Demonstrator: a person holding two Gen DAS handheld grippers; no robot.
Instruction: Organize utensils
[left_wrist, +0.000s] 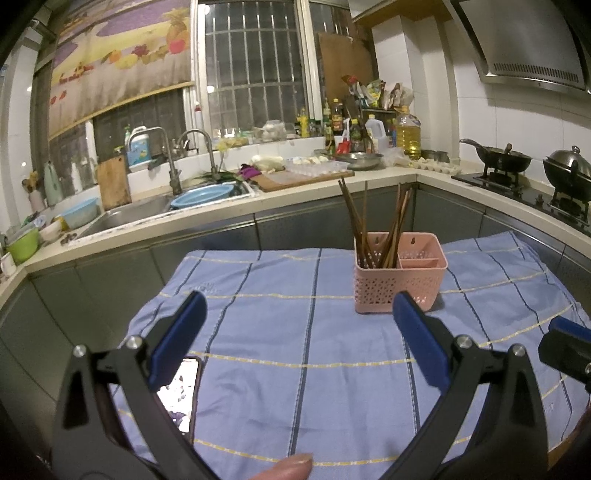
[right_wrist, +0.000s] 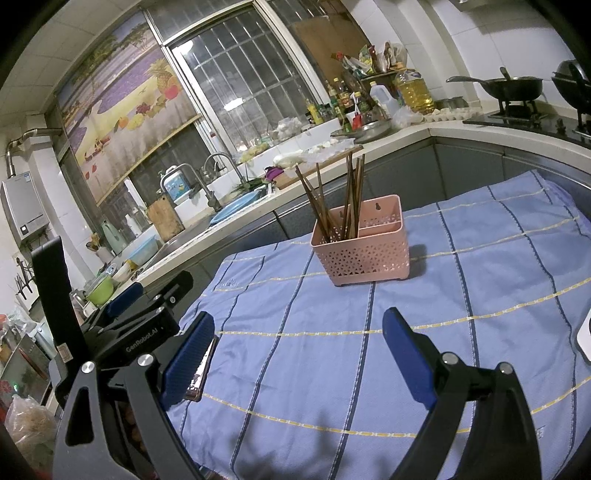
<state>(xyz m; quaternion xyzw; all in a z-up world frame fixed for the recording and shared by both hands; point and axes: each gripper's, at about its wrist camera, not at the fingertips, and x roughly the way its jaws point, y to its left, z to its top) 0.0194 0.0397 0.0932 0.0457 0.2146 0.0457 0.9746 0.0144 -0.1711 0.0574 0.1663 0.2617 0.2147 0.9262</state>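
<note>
On my counter's blue checked cloth (left_wrist: 332, 332), a perforated pink plastic basket (left_wrist: 399, 284) holds wooden chopsticks (left_wrist: 369, 225); both tongs, left (left_wrist: 299, 339) and right (right_wrist: 299, 354), gape wide, empty.

Dim, warm indoor light; sharp focus, heavy fisheye bending at edges.

Both tools are built alike: the left gripper (left_wrist: 299, 332) and the right gripper (right_wrist: 299, 350) each have black triangular arms with cut-out openings, silver round screws at the joints, and flat blue pads on the inner faces of the fingers. Beside the right gripper's near finger, the other unit's black body carries white "GenRobot.AI" lettering.
</note>
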